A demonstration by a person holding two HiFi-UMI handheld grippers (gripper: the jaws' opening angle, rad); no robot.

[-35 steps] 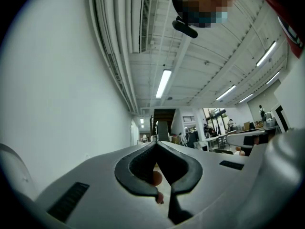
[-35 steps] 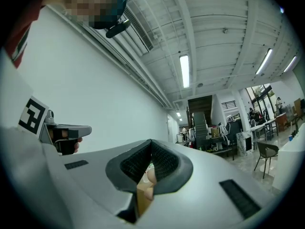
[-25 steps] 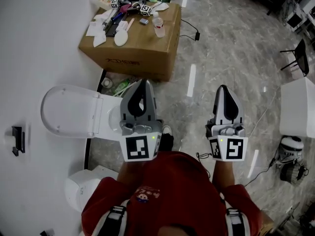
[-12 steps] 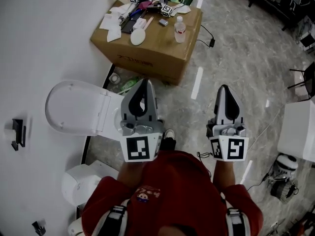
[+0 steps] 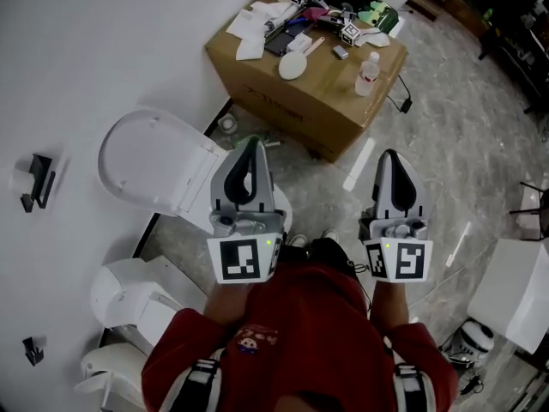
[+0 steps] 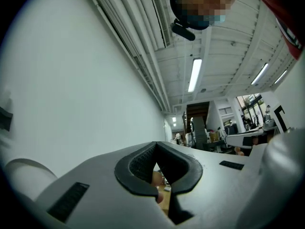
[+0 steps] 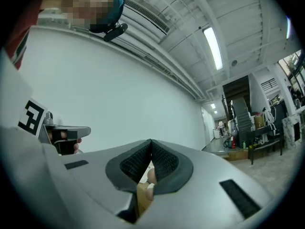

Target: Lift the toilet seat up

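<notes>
Cardboard box [image 5: 309, 93] is sitting by the white wall [image 5: 94, 50], carrying a plastic bottle [image 5: 368, 73], crumpled tissues [image 5: 249, 34] and a marker cube [image 5: 350, 33]. Black bracket [image 5: 36, 181] is hanging on that wall.

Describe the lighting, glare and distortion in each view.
Head view: dim overall, wide-angle bending at the edges, lamp reflections streaking the glossy floor. Left gripper view: strong fisheye, dark vignetted corners, ceiling lamp blown out. Right gripper view: same fisheye and vignette, a ceiling lamp glaring.

The right tongs [image 7: 151, 142], jaws closed tip to tip, face a white wall [image 7: 124, 94] beneath a ceiling light [image 7: 213, 46].
</notes>
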